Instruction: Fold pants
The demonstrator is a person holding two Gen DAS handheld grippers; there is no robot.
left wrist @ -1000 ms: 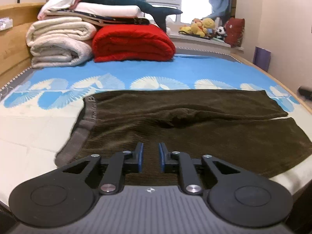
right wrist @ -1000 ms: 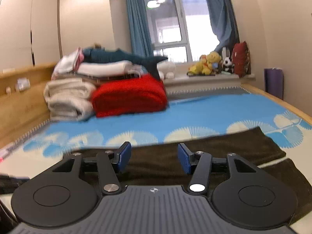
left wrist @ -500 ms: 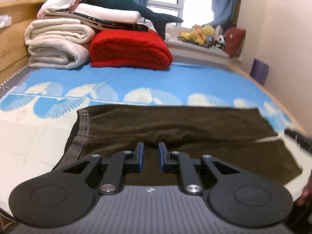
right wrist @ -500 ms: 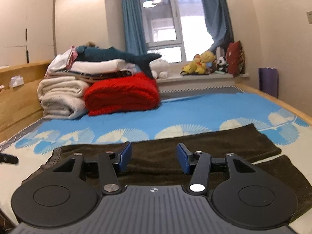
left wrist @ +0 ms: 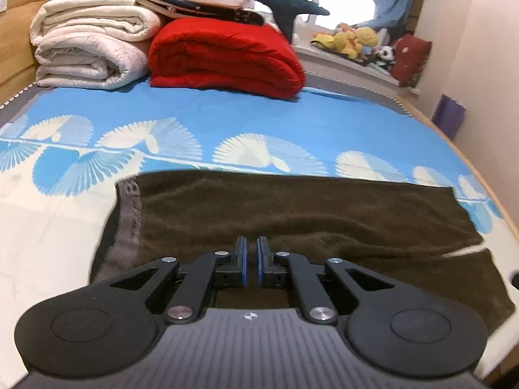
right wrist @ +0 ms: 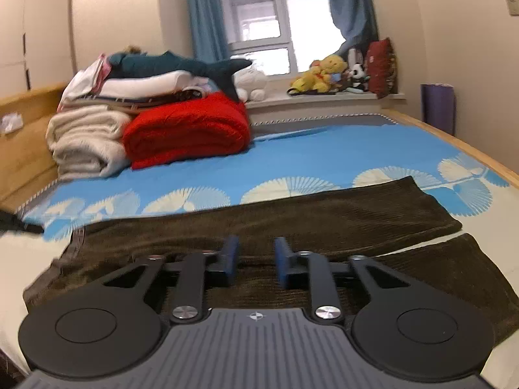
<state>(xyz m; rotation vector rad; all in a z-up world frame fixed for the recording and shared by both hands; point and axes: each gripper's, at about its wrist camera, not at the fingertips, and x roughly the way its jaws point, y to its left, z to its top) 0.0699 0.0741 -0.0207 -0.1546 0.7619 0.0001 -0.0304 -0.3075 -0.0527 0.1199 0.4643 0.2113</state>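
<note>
Just ahead of both grippers, the pants (left wrist: 308, 223) lie flat across the bed (left wrist: 253, 120), legs apart, waistband (left wrist: 128, 227) to the left; spread like this, they seem ready for folding one leg over the other. The left gripper (left wrist: 251, 265) is closed on nothing, near the crotch. The right gripper (right wrist: 254, 259) has just been closing, a gap left, nothing between, over the near leg. Beyond, blankets (left wrist: 220, 52) are stacked clear of the work
</note>
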